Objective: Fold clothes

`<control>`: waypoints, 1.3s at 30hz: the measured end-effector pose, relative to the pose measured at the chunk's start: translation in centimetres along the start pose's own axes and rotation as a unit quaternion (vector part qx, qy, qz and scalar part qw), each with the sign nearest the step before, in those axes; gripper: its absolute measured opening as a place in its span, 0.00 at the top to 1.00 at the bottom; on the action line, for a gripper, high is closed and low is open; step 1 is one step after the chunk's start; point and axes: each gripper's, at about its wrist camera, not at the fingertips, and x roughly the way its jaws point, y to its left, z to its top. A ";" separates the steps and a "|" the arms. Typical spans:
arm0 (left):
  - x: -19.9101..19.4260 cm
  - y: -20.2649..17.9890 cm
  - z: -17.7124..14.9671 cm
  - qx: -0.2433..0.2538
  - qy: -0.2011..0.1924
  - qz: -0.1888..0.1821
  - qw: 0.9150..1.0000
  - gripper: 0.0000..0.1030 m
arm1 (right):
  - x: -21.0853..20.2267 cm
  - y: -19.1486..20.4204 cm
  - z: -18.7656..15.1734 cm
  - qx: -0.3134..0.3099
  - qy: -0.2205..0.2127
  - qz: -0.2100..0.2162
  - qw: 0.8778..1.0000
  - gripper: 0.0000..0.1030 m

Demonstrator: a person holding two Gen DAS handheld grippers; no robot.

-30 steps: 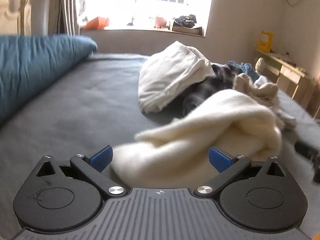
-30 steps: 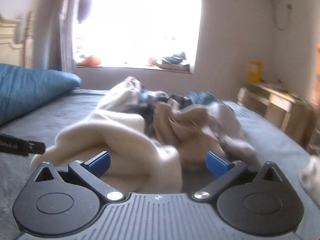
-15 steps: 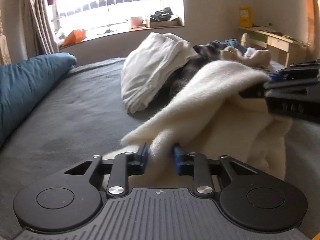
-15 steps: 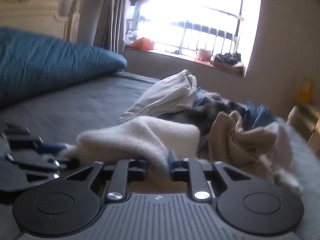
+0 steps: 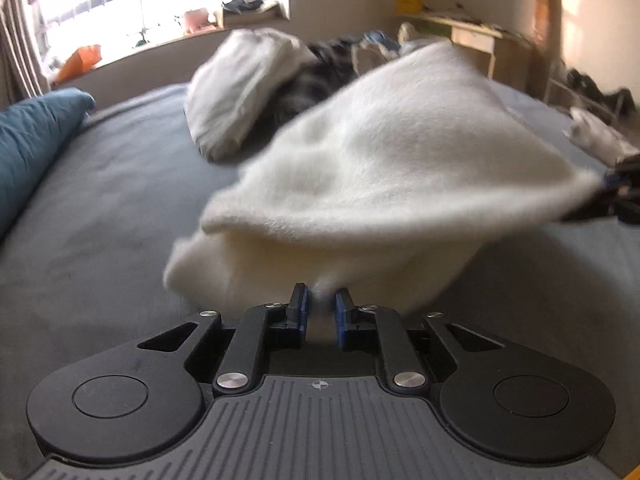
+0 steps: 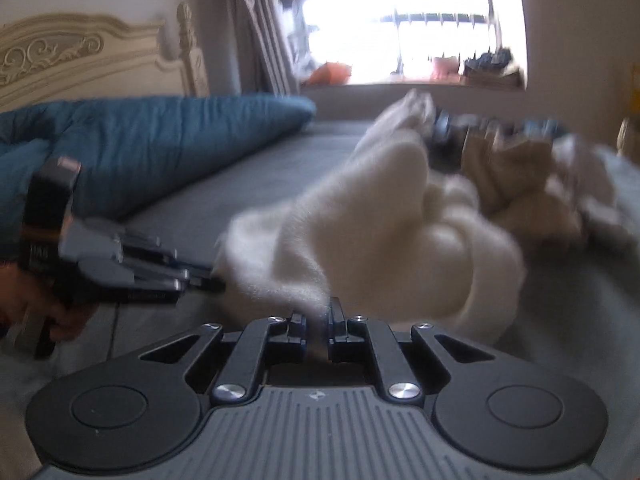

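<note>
A fuzzy cream garment (image 5: pixel 384 168) hangs stretched above the grey bed (image 5: pixel 100 208). My left gripper (image 5: pixel 320 308) is shut on its near edge. The right gripper (image 5: pixel 612 196) pinches the garment's far right corner in the left wrist view. In the right wrist view my right gripper (image 6: pixel 318 326) is shut on the same cream garment (image 6: pixel 360 232), and the left gripper (image 6: pixel 208 280) holds its left end, with a hand (image 6: pixel 24 300) behind it. The picture is motion-blurred.
A pile of clothes lies behind: a white garment (image 5: pixel 244 88), a dark checked one (image 5: pixel 316 76) and a beige one (image 6: pixel 516 176). A blue duvet (image 6: pixel 132 148) lies along the left by the headboard (image 6: pixel 72 60). A wooden desk (image 5: pixel 480 40) stands right of the bed.
Both grippers went from open to shut on the cream garment, then lifted it off the bed and pulled it apart and away from the pile.
</note>
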 end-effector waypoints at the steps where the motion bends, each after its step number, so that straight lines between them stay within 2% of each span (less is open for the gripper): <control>1: -0.2 0.3 -0.4 -0.006 0.012 -0.004 1.000 0.86 | 0.4 -0.1 -1.1 0.015 0.025 0.010 1.000 0.91; 3: -0.8 1.3 -1.1 -0.029 0.033 -0.013 0.999 0.81 | 1.1 -0.3 -3.2 0.036 0.067 0.018 0.997 0.91; 6: -1.8 3.2 -1.7 -0.067 0.049 -0.015 0.996 0.71 | 1.6 -0.4 -4.9 0.031 0.123 0.012 0.992 0.90; 7: -2.2 3.7 -1.6 -0.071 0.045 -0.009 0.996 0.69 | 1.0 -0.6 -5.0 0.038 0.125 0.016 0.991 0.89; 9: -2.8 4.6 -1.3 -0.079 0.037 0.003 0.996 0.60 | -0.2 -1.1 -5.0 0.054 0.128 0.026 0.990 0.84; 11: -2.8 5.0 -0.4 -0.088 0.027 0.009 0.996 0.54 | -1.7 -2.0 -4.1 0.075 0.098 0.041 0.992 0.82; 13: -2.6 4.8 0.5 -0.091 0.015 0.004 0.996 0.45 | -3.2 -2.9 -3.2 0.096 0.068 0.055 0.991 0.76; 15: -2.2 4.1 1.5 -0.088 -0.002 -0.008 0.996 0.34 | -4.7 -3.8 -2.4 0.117 0.038 0.070 0.990 0.53; 16: -2.0 3.7 2.0 -0.086 -0.013 -0.014 0.996 0.31 | -5.5 -4.2 -1.9 0.128 0.022 0.077 0.989 0.52; 17: -1.7 3.3 2.5 -0.084 -0.022 -0.021 0.996 0.23 | -6.2 -4.7 -1.5 0.138 0.007 0.085 0.987 0.51; 18: -1.1 2.9 3.2 -0.082 -0.024 -0.030 0.996 0.12 | -7.0 -5.1 -1.0 0.149 -0.008 0.092 0.985 0.44; 19: -0.2 2.4 3.7 -0.078 -0.018 -0.042 0.996 0.08 | -7.7 -5.6 -0.6 0.159 -0.023 0.099 0.982 0.37; 20: 0.7 2.0 4.1 -0.076 -0.009 -0.050 0.996 0.06 | -7.5 -5.7 0.2 0.155 -0.040 0.103 0.982 0.28; 24: 2.7 1.0 4.1 -0.085 0.031 -0.054 0.994 0.09 | -4.7 -4.9 3.8 0.112 -0.062 0.102 0.987 0.24; 27: 1.6 1.6 3.4 -0.095 0.037 -0.051 0.993 0.16 | -0.9 -3.7 5.2 0.073 -0.041 0.113 0.990 0.16; 28: 1.1 2.0 3.2 -0.104 0.039 -0.048 0.993 0.16 | 0.3 -3.3 5.7 0.060 -0.034 0.117 0.991 0.16; 29: 0.6 2.6 3.0 -0.112 0.040 -0.043 0.992 0.16 | 2.0 -2.8 5.7 0.042 -0.008 0.114 0.993 0.17; 30: 0.0 3.0 2.9 -0.119 0.040 -0.038 0.991 0.17 | 3.0 -2.0 5.2 0.017 0.007 0.098 0.995 0.24; 31: -0.5 3.4 2.8 -0.124 0.038 -0.034 0.991 0.17 | 4.1 -1.1 4.8 -0.009 0.022 0.082 0.996 0.34; 32: -1.1 3.9 2.8 -0.127 0.035 -0.030 0.991 0.17 | 5.1 -0.3 4.3 -0.034 0.038 0.065 0.997 0.54; 33: -1.6 4.3 2.9 -0.130 0.032 -0.026 0.991 0.17 | 4.9 -0.3 4.1 -0.031 0.034 0.082 0.996 0.69; 35: -2.3 5.0 3.1 -0.136 0.024 -0.020 0.990 0.17 | 4.4 -0.2 3.6 -0.025 0.027 0.116 0.993 0.79; 36: -2.5 5.4 3.3 -0.141 0.020 -0.021 0.990 0.17 | 3.7 -0.5 3.2 -0.011 0.017 0.149 0.989 0.85; 38: -2.7 6.1 3.8 -0.156 0.012 -0.033 0.987 0.16 | 2.2 -1.1 2.6 0.012 0.000 0.211 0.977 0.85; 39: -2.6 6.3 4.1 -0.167 0.009 -0.046 0.985 0.15 | 1.8 -1.2 1.8 0.021 0.005 0.237 0.971 0.85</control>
